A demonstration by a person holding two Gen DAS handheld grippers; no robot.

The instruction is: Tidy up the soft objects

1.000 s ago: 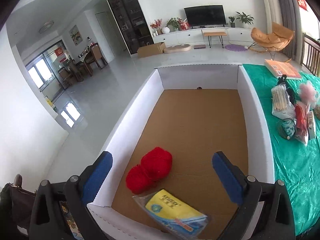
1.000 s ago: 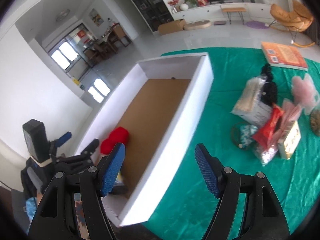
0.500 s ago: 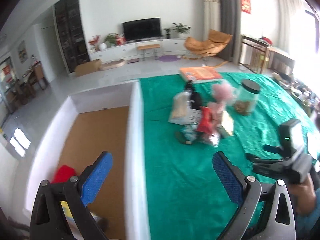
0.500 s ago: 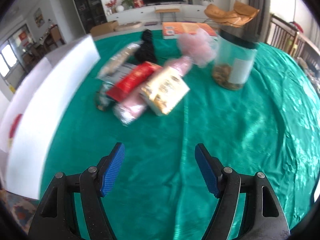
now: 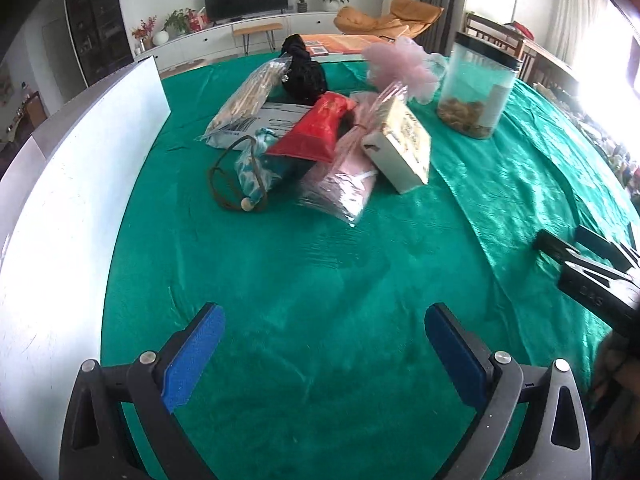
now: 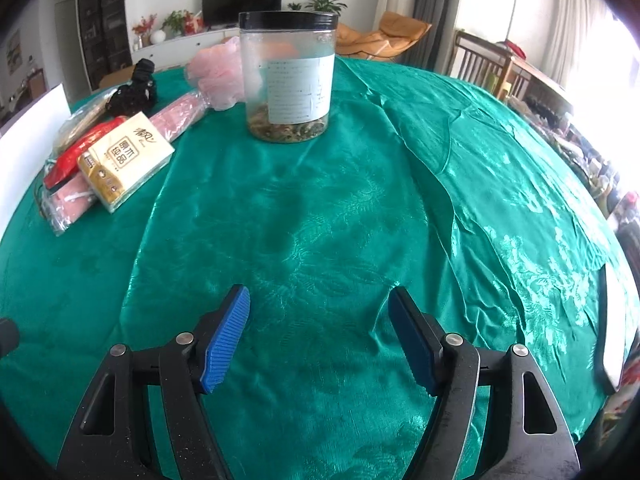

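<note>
A pile of items lies on the green tablecloth (image 5: 320,280): a red pouch (image 5: 316,130), a pink packet (image 5: 344,184), a tissue pack (image 5: 404,144), a teal cloth bag (image 5: 256,164), a pink mesh puff (image 5: 400,66), a black soft item (image 5: 302,70) and a bag of sticks (image 5: 248,96). My left gripper (image 5: 324,344) is open and empty, well short of the pile. My right gripper (image 6: 318,332) is open and empty over bare cloth; the pile, with the tissue pack (image 6: 124,156), lies far left of it.
The white box wall (image 5: 68,208) stands along the left. A clear jar with a black lid (image 5: 476,88) stands right of the pile, and in the right wrist view (image 6: 290,76) straight ahead. An orange book (image 5: 332,44) lies at the back. The right gripper's body (image 5: 592,276) shows at the right.
Both grippers have swung right, away from the box and over the tablecloth. The left now faces the pile; the right now faces the jar. Both stayed open.
</note>
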